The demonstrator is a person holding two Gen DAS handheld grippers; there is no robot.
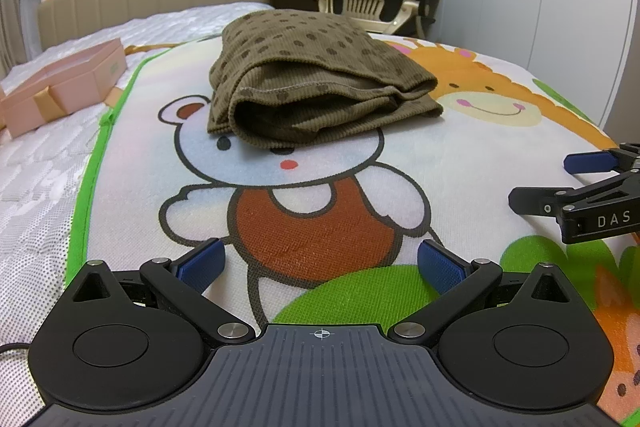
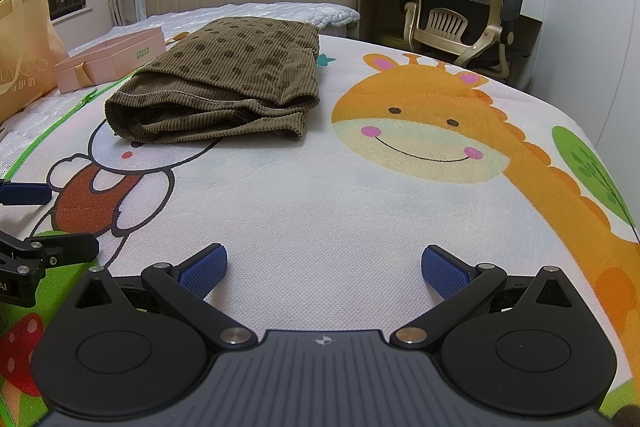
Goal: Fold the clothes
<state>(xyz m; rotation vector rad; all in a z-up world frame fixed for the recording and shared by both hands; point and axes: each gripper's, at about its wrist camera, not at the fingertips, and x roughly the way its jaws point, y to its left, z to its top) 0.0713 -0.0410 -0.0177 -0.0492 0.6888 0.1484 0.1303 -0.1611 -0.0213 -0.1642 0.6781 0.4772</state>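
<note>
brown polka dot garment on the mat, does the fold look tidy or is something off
Slightly untidy: the brown polka dot garment lies folded on the cartoon mat, but its near edge gapes, layers bunched and uneven. Both claws, left and right, are open, clear of it.

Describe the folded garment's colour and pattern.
Olive-brown ribbed garment with darker brown dots; clearest in the left wrist view.

Tan bag (image 2: 24, 43) (left side) cropped
</note>
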